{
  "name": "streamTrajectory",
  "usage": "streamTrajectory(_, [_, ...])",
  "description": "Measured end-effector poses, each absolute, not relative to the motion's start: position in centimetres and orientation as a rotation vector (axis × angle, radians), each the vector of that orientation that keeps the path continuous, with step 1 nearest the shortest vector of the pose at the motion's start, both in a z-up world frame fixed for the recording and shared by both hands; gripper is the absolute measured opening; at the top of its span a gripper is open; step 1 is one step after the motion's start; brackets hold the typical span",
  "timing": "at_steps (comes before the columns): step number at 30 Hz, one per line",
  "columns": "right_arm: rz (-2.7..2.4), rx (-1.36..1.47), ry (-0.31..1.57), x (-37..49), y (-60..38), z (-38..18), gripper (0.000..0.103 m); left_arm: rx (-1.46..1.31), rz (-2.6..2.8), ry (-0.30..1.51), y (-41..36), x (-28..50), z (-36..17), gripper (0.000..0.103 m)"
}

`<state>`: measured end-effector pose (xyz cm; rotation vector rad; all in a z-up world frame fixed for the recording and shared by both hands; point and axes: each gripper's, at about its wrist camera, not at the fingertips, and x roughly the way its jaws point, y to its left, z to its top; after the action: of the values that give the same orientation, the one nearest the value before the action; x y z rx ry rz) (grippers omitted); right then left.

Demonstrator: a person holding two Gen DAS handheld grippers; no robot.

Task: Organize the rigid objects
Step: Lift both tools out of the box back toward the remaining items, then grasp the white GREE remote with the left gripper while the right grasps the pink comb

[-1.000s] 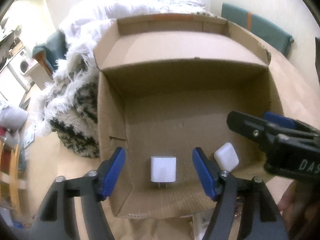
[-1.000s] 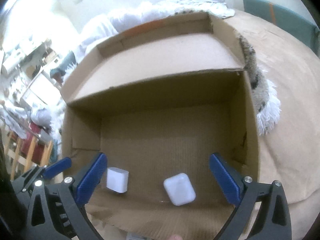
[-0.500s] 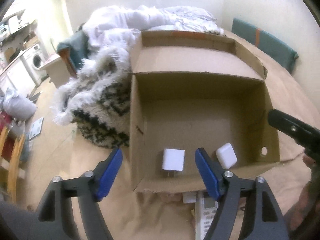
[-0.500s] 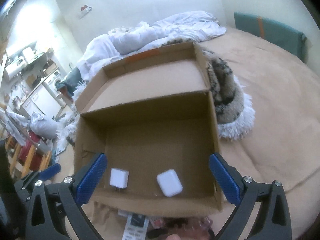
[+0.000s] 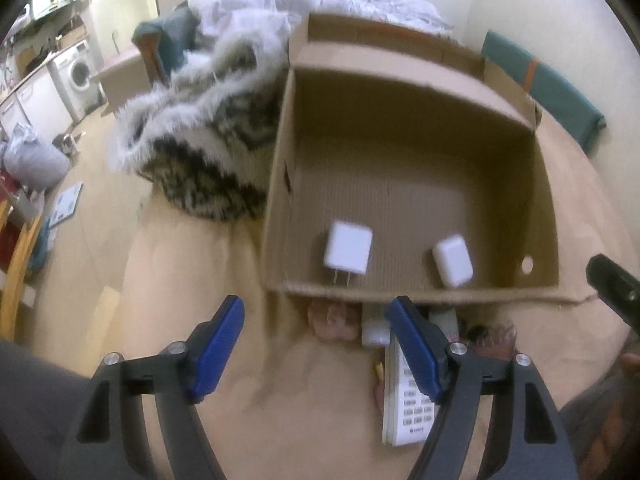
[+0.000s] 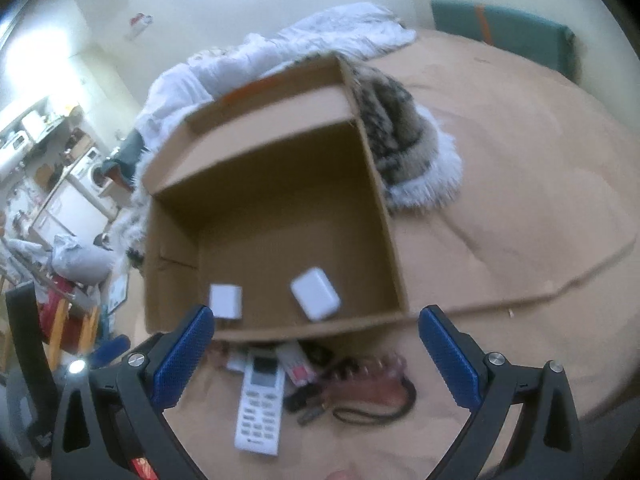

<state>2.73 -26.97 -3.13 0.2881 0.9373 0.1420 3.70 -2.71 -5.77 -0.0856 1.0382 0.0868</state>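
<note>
Both grippers empty, jaws wide: left gripper (image 5: pixel 316 348), right gripper (image 6: pixel 314 344). Charger (image 5: pixel 348 249) & white case (image 5: pixel 453 256) lay apart in cardboard box (image 5: pixel 276 200), near its front wall. Remote (image 6: pixel 260 400) lay outside on bed, in front of box.

Ahead of the left gripper (image 5: pixel 316 344) stands an open cardboard box (image 5: pixel 276 216) on the bed cover (image 5: pixel 248 384). In the box, near its front wall, lie a plug adapter (image 5: pixel 348 249) on the left and a small case (image 5: pixel 453 261) to its right, apart from each other. Between the box and the tongs, on the cover, lies a remote control (image 6: pixel 260 400), with a heap of small things (image 6: pixel 352 384) just beside it on the right. A furry blanket (image 5: pixel 200 152) lies left of the box and behind it. The right gripper (image 6: pixel 312 356) hangs above the remote.
</note>
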Motion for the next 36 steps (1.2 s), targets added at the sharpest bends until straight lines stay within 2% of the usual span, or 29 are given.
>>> streamTrajectory(4, [0.124,0.348,0.984,2.4,-27.6,-4.6,0.103,-0.079,0.010,1.140,-4.7,3.5,-8.5,0.073])
streamTrajectory(10, [0.093,0.378,1.029,2.5,-28.5,-5.8,0.103,0.074,-0.087,1.267,-8.9,3.6,-12.2,0.073])
streamTrajectory(21, [0.068,0.411,1.087,3.2,-29.1,-7.2,0.103,0.173,-0.167,1.322,-12.0,4.4,-15.3,0.070])
streamTrajectory(23, [0.069,0.419,1.100,3.3,-29.2,-7.4,0.103,0.144,-0.196,1.310,-12.2,4.6,-15.1,0.050])
streamTrajectory(25, [0.070,0.433,1.110,3.4,-29.3,-7.7,0.103,0.134,-0.192,1.303,-12.2,4.6,-14.9,0.047])
streamTrajectory(29, [0.069,0.457,1.131,3.5,-29.5,-8.1,0.103,0.075,-0.197,1.318,-11.4,4.1,-14.3,0.044])
streamTrajectory(36, [0.095,0.535,1.188,3.7,-30.0,-9.2,0.103,-0.034,-0.243,1.304,-9.3,2.3,-10.0,0.043])
